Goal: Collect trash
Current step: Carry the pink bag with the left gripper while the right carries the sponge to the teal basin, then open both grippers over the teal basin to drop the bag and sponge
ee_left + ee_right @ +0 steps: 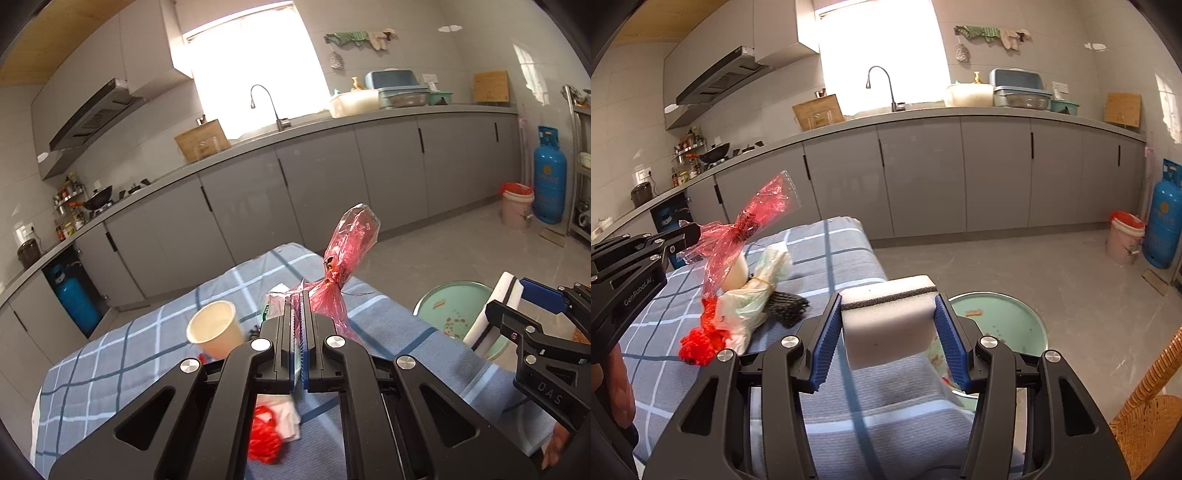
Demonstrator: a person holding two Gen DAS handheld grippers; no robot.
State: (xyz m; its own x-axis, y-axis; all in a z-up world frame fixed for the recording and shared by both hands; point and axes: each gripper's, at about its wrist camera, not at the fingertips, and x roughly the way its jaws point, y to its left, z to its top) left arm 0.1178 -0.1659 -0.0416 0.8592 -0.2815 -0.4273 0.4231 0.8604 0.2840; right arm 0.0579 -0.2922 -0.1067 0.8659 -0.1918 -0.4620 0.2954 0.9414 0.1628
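The left gripper (301, 295), at centre frame in its own view, was pressed together on a crinkled red transparent plastic bag (347, 240), which rose up and right above the blue checked tablecloth (147, 350). Left of it stood an empty cream paper cup (214, 328). The right gripper (890, 314) pinched a white foam sponge block with a dark strip (886, 317). Behind it, at right of centre, a round pale green basin (1015, 325) held a few orange scraps. A crumpled red net (701, 339) and a whitish plastic bag (753, 302) lay on the cloth at left.

Both wrist cameras sit low and close over the checked table (147, 354), facing the grey kitchen cabinets (923, 177). Each view catches the other tongs at its edge.
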